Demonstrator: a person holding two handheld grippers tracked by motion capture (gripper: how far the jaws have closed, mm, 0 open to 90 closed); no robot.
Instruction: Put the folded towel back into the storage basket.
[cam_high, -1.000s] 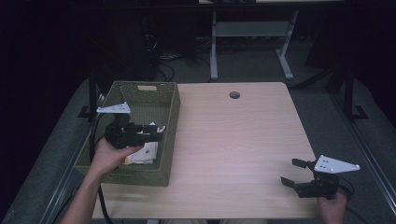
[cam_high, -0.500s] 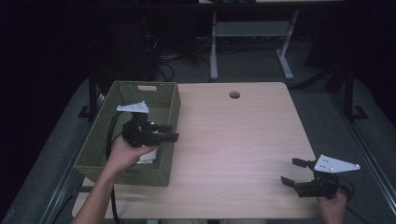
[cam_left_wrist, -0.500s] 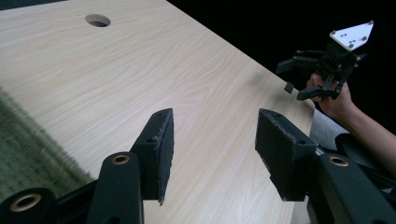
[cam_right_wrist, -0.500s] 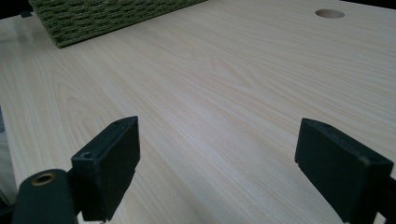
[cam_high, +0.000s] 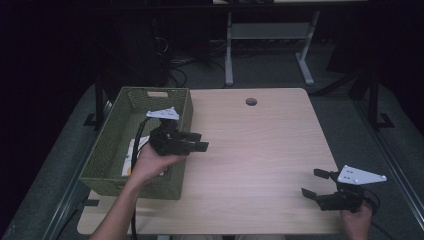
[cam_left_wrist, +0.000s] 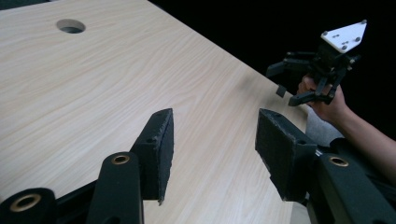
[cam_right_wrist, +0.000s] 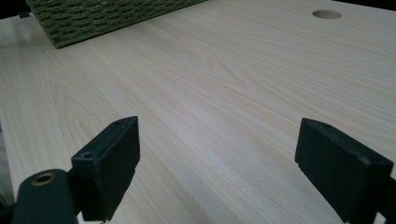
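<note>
- Plainly, the left tongs (cam_high: 199, 141) stand with jaws parted and nothing between them, just past the right rim of the green woven basket (cam_high: 112, 150), which sits at the left edge of the surface (cam_high: 260, 150)
- White paper-like items (cam_high: 131, 150) lie in the basket bottom near the front-left corner; what they are is hard to make out from the high view
- Risk: reaching back in, the trailing cable or the forearm could catch the basket wall and drag or tip it off the left edge
- Right tongs (cam_high: 316, 184) rest wide and empty at the front-right corner; a careless nudge could carry them over that edge
</note>
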